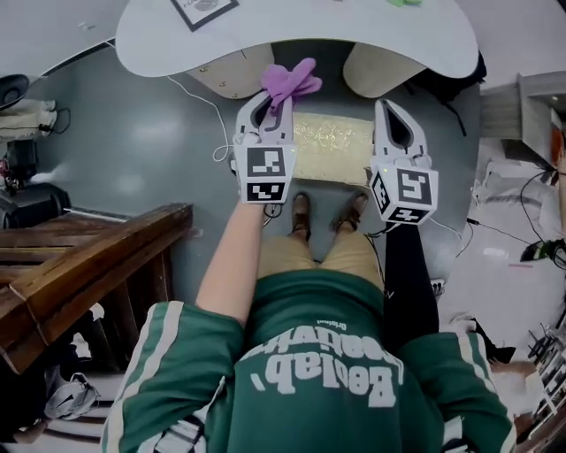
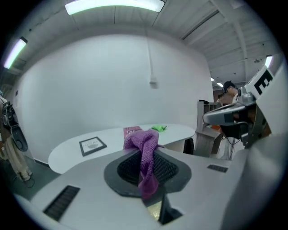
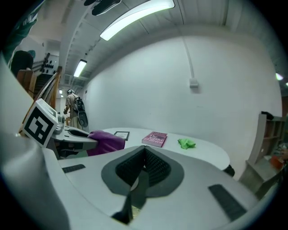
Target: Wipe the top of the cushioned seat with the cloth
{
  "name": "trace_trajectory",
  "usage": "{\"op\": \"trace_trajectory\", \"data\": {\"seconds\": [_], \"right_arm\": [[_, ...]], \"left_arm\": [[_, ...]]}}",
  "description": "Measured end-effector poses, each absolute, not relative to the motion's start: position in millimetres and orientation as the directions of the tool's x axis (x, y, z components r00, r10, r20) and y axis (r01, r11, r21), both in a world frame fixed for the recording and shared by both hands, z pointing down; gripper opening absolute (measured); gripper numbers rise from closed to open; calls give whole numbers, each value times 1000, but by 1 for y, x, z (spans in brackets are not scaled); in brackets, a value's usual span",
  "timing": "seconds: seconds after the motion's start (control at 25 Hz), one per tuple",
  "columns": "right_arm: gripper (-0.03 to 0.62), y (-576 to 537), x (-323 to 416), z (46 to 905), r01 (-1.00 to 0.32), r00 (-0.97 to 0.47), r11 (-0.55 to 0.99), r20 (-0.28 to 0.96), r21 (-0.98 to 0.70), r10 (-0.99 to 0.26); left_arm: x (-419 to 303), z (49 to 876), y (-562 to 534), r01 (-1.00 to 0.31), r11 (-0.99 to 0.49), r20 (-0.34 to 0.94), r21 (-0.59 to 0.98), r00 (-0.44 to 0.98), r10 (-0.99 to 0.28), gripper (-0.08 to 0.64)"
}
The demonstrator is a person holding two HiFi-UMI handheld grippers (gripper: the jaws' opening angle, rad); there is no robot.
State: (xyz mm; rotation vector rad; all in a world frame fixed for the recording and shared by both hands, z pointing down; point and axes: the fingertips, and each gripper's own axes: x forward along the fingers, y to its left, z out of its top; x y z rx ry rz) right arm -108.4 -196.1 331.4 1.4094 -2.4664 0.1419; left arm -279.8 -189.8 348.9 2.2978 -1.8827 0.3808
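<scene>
Item one — left gripper (image 1: 276,99): jaws closed on the purple cloth (image 1: 290,80). We note a bunch standing proud of the tips and a tail pinched down between the pads. That leaves loose fabric ahead of the jaws, the part that can meet a surface first.

Item two, right gripper (image 1: 390,111): jaws together, pad on pad, nothing between them. We judge it idle, held level with the left one and over the seat's right side, clear of the cloth.

Item three, seat (image 1: 332,142): pale yellow cushioned top, lying between the two grippers in the head view, just beyond the person's shoes (image 1: 302,217) and near the edge of the white table (image 1: 292,40). The cloth shows over its far left corner. Both gripper views look out level across the tabletop rather than down at the cushion, so we take the cloth to be held above the seat, not pressed on it. Contact we cannot confirm.

Item four, table contents: a framed card (image 1: 203,9), a pink book (image 3: 154,139), a green scrap (image 3: 186,143) — none of it part of the job.

Item five, dark wooden bench (image 1: 88,257), well to the left.

Status, in our judgement: wiping not yet begun. The left gripper needs tipping down to lay the cloth on the cushion.
</scene>
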Motion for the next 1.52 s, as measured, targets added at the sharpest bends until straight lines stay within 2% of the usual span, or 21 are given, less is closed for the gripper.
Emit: {"op": "trace_trajectory", "data": {"seconds": [0.2,0.68,1.12,1.52], "right_arm": [[8,-213,-105,287,-860,-468,501,238,98,-851],[8,-205,-97,209,-841,-502,517,128,160,-855],[8,-191,-92,191,-841,-493,502,100,200,-865],[8,-191,-90,187,-847,-484,491,85,203,-871]], "left_arm": [[-266,281,-208,-971,-225,168,-74,211,-963,57],[-263,201,-196,-974,-200,50,-110,196,-979,57],[-260,170,-187,-969,-213,-19,-127,217,-976,57],[-260,167,-184,-968,-211,-28,-132,217,-976,57]]}}
